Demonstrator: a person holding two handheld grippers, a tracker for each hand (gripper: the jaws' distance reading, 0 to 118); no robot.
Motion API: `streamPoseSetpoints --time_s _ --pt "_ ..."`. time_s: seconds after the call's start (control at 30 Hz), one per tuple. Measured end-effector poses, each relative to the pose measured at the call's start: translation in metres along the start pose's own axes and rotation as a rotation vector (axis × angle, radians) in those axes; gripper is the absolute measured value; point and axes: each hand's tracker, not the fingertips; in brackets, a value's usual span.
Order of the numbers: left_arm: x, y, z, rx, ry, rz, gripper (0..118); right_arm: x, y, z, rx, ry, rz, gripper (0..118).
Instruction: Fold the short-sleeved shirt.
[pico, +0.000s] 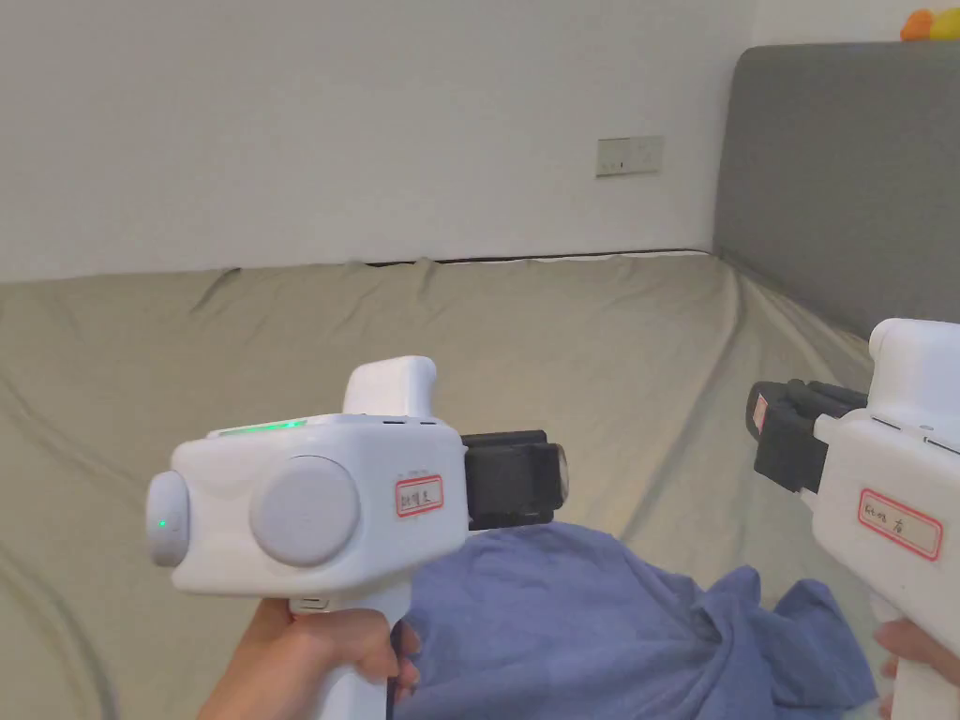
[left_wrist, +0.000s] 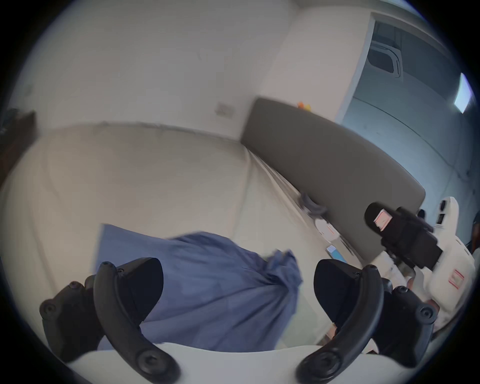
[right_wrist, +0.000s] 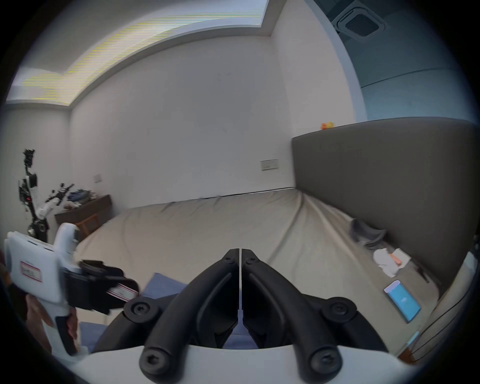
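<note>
- the left gripper (left_wrist: 237, 291) is held up above the bed (pico: 562, 337), its jaws spread wide with nothing between them; the blue shirt (left_wrist: 207, 280) lies below it in a loose heap. risk: if it comes straight down from here it may pinch a bunched fold, not an edge or a sleeve, and lift several layers at once, so the heap stays tangled.
- the shirt, in the head view (pico: 600, 628), sits crumpled at the near side of the bed, not spread flat. risk: neither the collar, the hem nor the sleeves can be told apart, so any fold begun before it is laid out would likely come out crooked.
- the right gripper (right_wrist: 240, 280) is also raised off the cloth, its jaws pressed together on nothing. risk: it must release before it can take hold; lowered while clenched, it would only push the cloth about.
- along the headboard (pico: 844, 187) lie a few small things, among them a blue box (right_wrist: 402, 301). risk: a wide sweep while spreading the shirt could knock them.
</note>
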Motion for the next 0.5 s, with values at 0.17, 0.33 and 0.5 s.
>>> streamPoseSetpoints --time_s 0.17,0.33,0.5 --pt "-0.035 -0.013 0.096 0.077 0.402 -0.124 72 -0.047 0.000 -0.005 -0.002 0.091 0.063 4" --pt "-0.054 -0.032 0.155 0.044 0.518 -0.101 2 -0.084 -0.002 -0.002 0.024 0.164 0.013 4" --pt "-0.102 -0.065 0.178 -0.025 0.459 0.139 0 -0.107 -0.010 0.000 -0.007 0.234 0.009 4"
